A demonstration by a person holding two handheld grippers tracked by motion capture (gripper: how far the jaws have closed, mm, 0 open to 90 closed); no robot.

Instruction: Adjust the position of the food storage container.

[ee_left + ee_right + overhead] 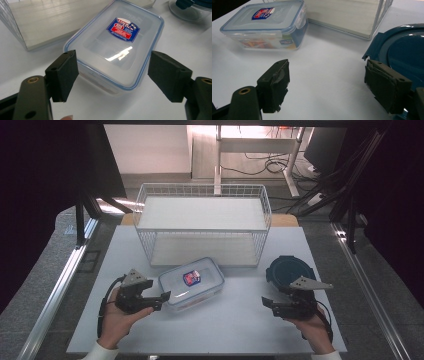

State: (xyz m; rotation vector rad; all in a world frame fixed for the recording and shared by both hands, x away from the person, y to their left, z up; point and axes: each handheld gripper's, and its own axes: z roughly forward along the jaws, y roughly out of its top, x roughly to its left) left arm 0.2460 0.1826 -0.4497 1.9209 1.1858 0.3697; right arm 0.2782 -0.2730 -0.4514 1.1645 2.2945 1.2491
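A clear rectangular box [191, 282] with a blue-sealed lid and a red-and-blue label lies at the table's middle. My left gripper [161, 301] is at its near-left end. In the left gripper view the jaws of my left gripper [116, 75] stand open to either side of the box [117, 42], with a gap at each pad. A round dark blue container [289, 272] sits at the right. My right gripper [269, 306] hovers just in front of it, open and empty. In the right gripper view, one jaw of my right gripper [332, 85] overlaps the round container's rim [377, 47].
A white wire basket [202, 225] with a shelf stands behind the box, open towards me. The clear box [267, 25] lies far left in the right gripper view. White tabletop [225, 320] spreads between the two hands. Metal rails run along both table sides.
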